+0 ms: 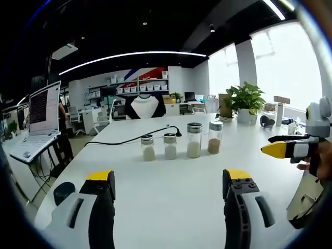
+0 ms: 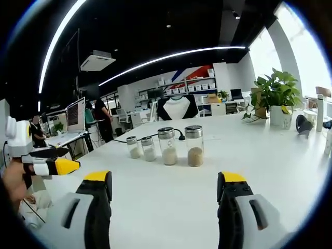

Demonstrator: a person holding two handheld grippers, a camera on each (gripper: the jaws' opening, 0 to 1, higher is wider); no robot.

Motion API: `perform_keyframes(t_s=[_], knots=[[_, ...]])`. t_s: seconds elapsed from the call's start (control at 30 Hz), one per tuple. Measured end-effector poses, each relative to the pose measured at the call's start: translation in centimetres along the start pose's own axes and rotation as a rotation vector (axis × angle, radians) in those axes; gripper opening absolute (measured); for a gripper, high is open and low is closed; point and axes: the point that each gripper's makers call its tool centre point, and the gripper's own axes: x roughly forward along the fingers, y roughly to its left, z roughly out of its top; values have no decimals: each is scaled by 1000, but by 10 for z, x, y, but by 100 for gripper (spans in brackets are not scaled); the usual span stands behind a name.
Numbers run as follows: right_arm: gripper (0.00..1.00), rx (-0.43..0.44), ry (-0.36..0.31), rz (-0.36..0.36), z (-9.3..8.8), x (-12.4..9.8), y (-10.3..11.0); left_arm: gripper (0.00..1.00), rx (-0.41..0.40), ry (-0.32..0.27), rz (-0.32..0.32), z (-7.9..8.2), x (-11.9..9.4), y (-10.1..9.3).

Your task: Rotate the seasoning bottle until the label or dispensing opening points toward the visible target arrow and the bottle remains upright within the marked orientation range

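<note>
Four glass seasoning bottles with metal caps stand upright in a row on the white table (image 1: 171, 202). In the left gripper view, two short ones (image 1: 148, 147) (image 1: 170, 146) hold pale powder, a taller one (image 1: 194, 140) holds white grains, and the rightmost one (image 1: 215, 137) holds brown seasoning. My left gripper (image 1: 170, 179) is open, well short of the row. The right gripper (image 1: 274, 149) reaches in from the right, held by a hand. In the right gripper view, the brown bottle (image 2: 194, 146) stands nearest. My right gripper (image 2: 165, 179) is open, with the left gripper (image 2: 70, 166) at the left.
A black cable (image 1: 129, 139) runs across the table behind the bottles. An open laptop (image 1: 39, 119) sits at the table's left edge. A potted plant (image 1: 244, 101) stands at the far right by the windows, with small items nearby. Desks and people fill the room behind.
</note>
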Motion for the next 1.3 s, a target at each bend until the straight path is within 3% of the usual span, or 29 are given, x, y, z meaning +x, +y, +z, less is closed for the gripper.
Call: perform_keyframes(t_s=[0.77,1.1,1.3], knots=[[82,2,-1,5,0,-3,0,89,-1,1,3,-1,-1,1],[81,8,10,2,-4,-1,-4,87,28,-32,-10,-6,11,3],[81,9,20,-1,-7,1,-6,87,28,-15,-12,-13,19,6]])
